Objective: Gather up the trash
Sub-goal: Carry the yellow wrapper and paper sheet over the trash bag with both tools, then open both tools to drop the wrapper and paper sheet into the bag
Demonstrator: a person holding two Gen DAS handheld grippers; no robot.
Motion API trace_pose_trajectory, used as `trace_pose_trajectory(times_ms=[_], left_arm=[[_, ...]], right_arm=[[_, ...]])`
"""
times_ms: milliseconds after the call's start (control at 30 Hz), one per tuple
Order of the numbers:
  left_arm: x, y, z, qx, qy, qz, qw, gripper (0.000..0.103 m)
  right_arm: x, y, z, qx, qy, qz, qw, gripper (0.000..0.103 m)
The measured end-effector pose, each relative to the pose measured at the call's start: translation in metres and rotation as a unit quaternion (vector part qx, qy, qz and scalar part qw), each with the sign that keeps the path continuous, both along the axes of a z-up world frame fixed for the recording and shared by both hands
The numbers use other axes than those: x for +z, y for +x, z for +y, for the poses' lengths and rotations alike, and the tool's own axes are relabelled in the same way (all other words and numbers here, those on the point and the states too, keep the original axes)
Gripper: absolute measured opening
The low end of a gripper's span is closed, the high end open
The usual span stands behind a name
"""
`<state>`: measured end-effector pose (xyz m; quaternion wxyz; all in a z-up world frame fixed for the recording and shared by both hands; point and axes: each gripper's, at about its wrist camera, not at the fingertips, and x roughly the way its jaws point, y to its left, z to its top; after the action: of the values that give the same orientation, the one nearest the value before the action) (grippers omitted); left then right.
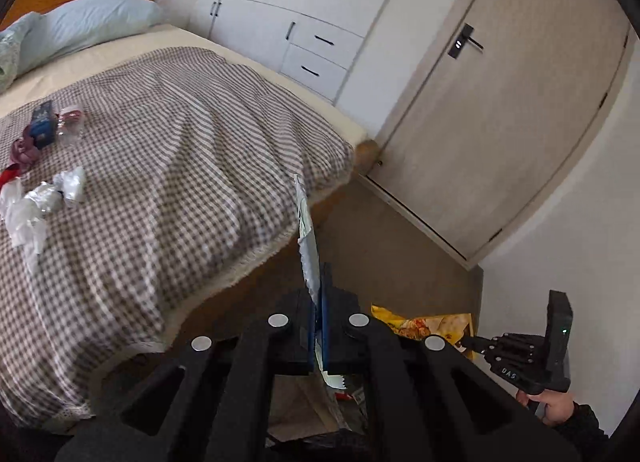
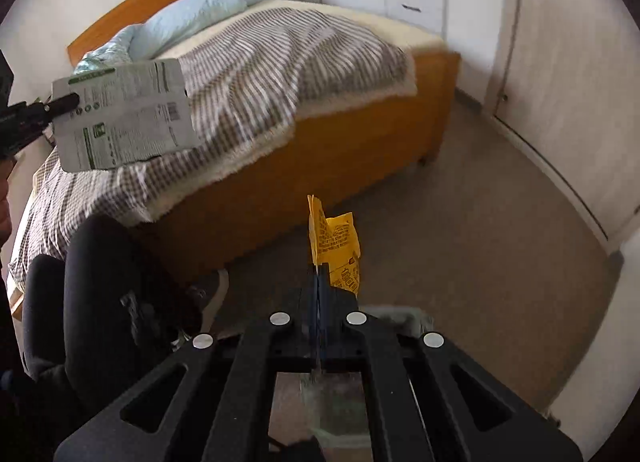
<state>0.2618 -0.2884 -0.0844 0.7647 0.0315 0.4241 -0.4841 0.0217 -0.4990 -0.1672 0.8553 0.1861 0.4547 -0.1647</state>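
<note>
My left gripper is shut on a flat grey-white printed wrapper, seen edge-on in the left wrist view and flat in the right wrist view, held beside the bed. My right gripper is shut on a yellow snack wrapper, which also shows in the left wrist view. More trash lies on the checked blanket: crumpled white and silver wrappers, a blue box, a clear plastic bottle and red scraps.
A wooden bed frame stands to the left, with blue pillows. A closed door and white drawers are behind. The floor is beige carpet. A container with trash sits under my grippers. The person's legs are at left.
</note>
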Motion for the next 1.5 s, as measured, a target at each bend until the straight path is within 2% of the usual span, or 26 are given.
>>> trace_pose_trajectory(times_ms=[133,300,400,467,533,633,767,833,900,1000,1200,1333,1500], left_arm=[[-0.013,-0.042,-0.041,-0.049,0.029,0.006,0.9983,0.0],[-0.035,-0.084,-0.08,-0.095,0.079,0.012,0.9923,0.0],[-0.046,-0.102,-0.096,-0.115,0.1,0.011,0.9882,0.0],[-0.052,-0.109,-0.104,-0.123,0.111,0.01,0.9861,0.0],[-0.057,-0.115,-0.11,-0.132,0.119,0.014,0.984,0.0],[-0.067,-0.121,-0.117,-0.141,0.136,0.019,0.9805,0.0],[-0.08,-0.125,-0.123,-0.145,0.151,0.025,0.9776,0.0],[-0.085,-0.125,-0.125,-0.144,0.156,0.03,0.9767,0.0],[-0.089,-0.125,-0.126,-0.144,0.16,0.033,0.9759,0.0],[-0.089,-0.126,-0.126,-0.145,0.164,0.031,0.9753,0.0],[-0.092,-0.119,-0.125,-0.136,0.164,0.034,0.9764,0.0],[-0.095,-0.121,-0.126,-0.14,0.169,0.036,0.9749,0.0],[-0.099,-0.127,-0.129,-0.149,0.176,0.034,0.9725,0.0]], right_arm=[[-0.056,-0.059,-0.005,-0.039,0.068,0.033,0.996,0.001],[-0.139,-0.097,0.002,-0.073,0.161,0.064,0.982,0.001],[-0.174,-0.107,0.01,-0.081,0.184,0.099,0.975,0.001],[-0.188,-0.113,0.013,-0.086,0.179,0.12,0.973,0.001],[-0.201,-0.121,0.015,-0.1,0.194,0.117,0.969,0.001],[-0.205,-0.125,0.016,-0.113,0.192,0.115,0.968,0.001],[-0.197,-0.128,0.008,-0.115,0.214,0.077,0.967,0.001],[-0.191,-0.124,0.001,-0.109,0.233,0.043,0.965,0.001],[-0.191,-0.112,-0.002,-0.099,0.234,0.044,0.966,0.001],[-0.197,-0.098,-0.006,-0.097,0.255,0.049,0.961,0.001],[-0.194,-0.077,-0.005,-0.071,0.25,0.038,0.965,0.001],[-0.232,-0.058,-0.01,-0.072,0.253,0.06,0.963,0.001],[-0.3,-0.042,-0.019,-0.094,0.286,0.111,0.947,0.001]])
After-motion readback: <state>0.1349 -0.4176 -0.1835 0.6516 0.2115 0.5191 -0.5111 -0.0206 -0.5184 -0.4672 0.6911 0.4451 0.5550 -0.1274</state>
